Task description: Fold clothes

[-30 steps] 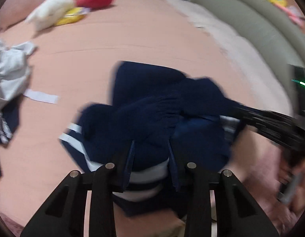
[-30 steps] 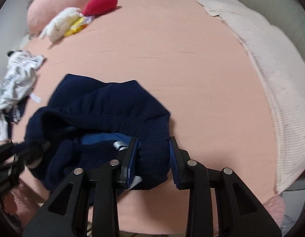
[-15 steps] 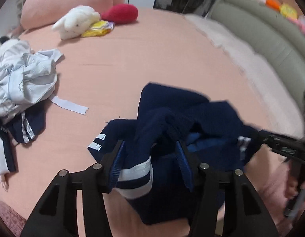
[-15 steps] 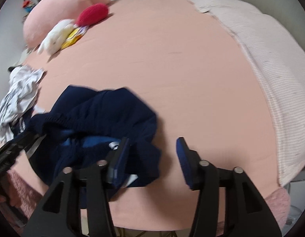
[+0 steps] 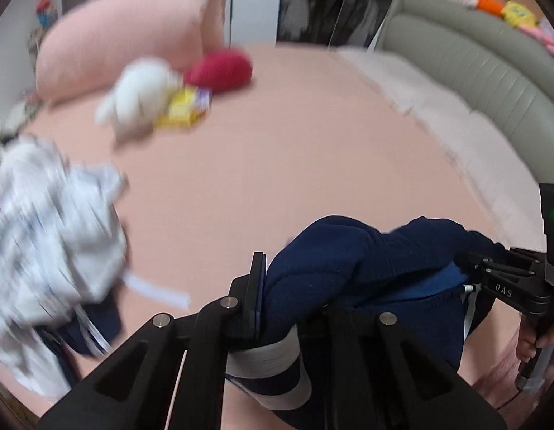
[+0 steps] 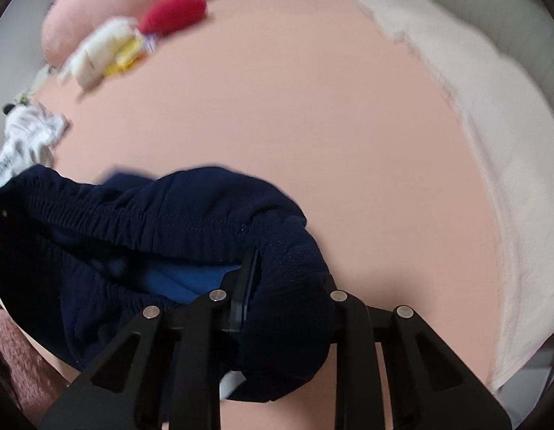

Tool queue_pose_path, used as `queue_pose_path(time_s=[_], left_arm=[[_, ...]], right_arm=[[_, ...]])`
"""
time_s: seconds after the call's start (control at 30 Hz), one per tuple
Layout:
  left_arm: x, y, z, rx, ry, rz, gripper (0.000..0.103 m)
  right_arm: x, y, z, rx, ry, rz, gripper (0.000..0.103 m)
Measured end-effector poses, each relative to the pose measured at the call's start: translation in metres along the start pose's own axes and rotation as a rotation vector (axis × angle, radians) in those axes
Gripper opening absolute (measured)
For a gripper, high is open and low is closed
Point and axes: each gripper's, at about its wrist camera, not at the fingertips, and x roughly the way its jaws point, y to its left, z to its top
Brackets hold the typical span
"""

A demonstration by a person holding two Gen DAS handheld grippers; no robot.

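A navy garment (image 5: 366, 261) with an elastic waistband, a blue lining and white stripes (image 5: 266, 358) hangs bunched between both grippers above the pink bed sheet (image 5: 277, 161). My left gripper (image 5: 295, 297) grips one end, its jaws closing with fabric pressed between the pads. In the right wrist view the same garment (image 6: 169, 215) stretches off to the left. My right gripper (image 6: 287, 286) pinches a thick fold of it, jaws also closing on cloth. The right gripper (image 5: 499, 279) also shows at the right edge of the left wrist view, with a person's hand below it.
A heap of white and grey clothes (image 5: 44, 233) lies at the left, beside a loose white strip (image 5: 158, 290). A white plush toy (image 5: 141, 100), red cushion (image 5: 219, 70) and pink pillow (image 5: 126, 36) sit at the back. A pale blanket (image 6: 474, 107) and grey headboard (image 5: 474, 71) line the right.
Both grippers spread wider, then closed on the navy garment. The left gripper rose with its end of the cloth, tilting its view up toward the pillow and headboard.
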Motion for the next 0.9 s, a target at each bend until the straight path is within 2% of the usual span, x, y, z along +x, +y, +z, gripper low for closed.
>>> queue_pose_path(time_s=[0.13,0.2,0.27,0.33,0.4,0.43,0.53,0.57,0.63,0.67,0.7,0.77,0.8,0.87,0.9], left_arm=[[-0.073,0.000,0.038,0.007,-0.177,-0.043,0.010],[-0.108,0.004,0.050,-0.011,-0.257,-0.091,0.010],[-0.129,0.009,0.050,-0.021,-0.294,-0.118,0.012],[-0.129,0.016,0.035,-0.050,-0.261,-0.134,0.013],[-0.108,0.021,0.007,-0.069,-0.172,-0.151,0.013],[-0.088,0.023,-0.011,-0.078,-0.098,-0.159,0.014],[-0.018,0.028,-0.070,-0.105,0.158,-0.180,0.020],[-0.003,0.031,-0.084,-0.112,0.211,-0.176,0.029],[0.019,0.037,-0.105,-0.126,0.289,-0.157,0.032],[0.019,0.040,-0.110,-0.137,0.295,-0.182,0.038],[0.012,0.041,-0.110,-0.141,0.272,-0.200,0.049],[-0.003,0.040,-0.109,-0.132,0.217,-0.213,0.061],[-0.008,0.039,-0.110,-0.119,0.200,-0.218,0.065],[-0.016,0.036,-0.112,-0.097,0.183,-0.249,0.065],[-0.017,0.040,-0.114,-0.120,0.180,-0.286,0.065]], right_arm=[[-0.079,0.005,0.036,0.010,-0.213,0.039,0.021],[-0.127,0.004,0.046,0.025,-0.336,0.071,0.021],[-0.163,0.004,0.048,0.044,-0.426,0.107,0.022],[-0.188,0.003,0.041,0.058,-0.469,0.135,0.022],[-0.186,0.001,0.021,0.049,-0.428,0.134,0.025],[-0.176,0.000,0.007,0.042,-0.390,0.124,0.025],[-0.113,-0.005,-0.053,0.037,-0.166,0.084,0.026],[-0.090,-0.007,-0.070,0.043,-0.084,0.079,0.026],[-0.044,-0.006,-0.105,0.057,0.070,0.078,0.026],[-0.032,-0.006,-0.119,0.063,0.114,0.091,0.027],[-0.027,-0.006,-0.128,0.061,0.132,0.094,0.030],[-0.030,-0.006,-0.137,0.045,0.128,0.082,0.033],[-0.030,-0.006,-0.140,0.042,0.126,0.077,0.037],[-0.031,-0.009,-0.147,0.056,0.130,0.073,0.041],[-0.032,-0.011,-0.150,0.076,0.135,0.073,0.041]])
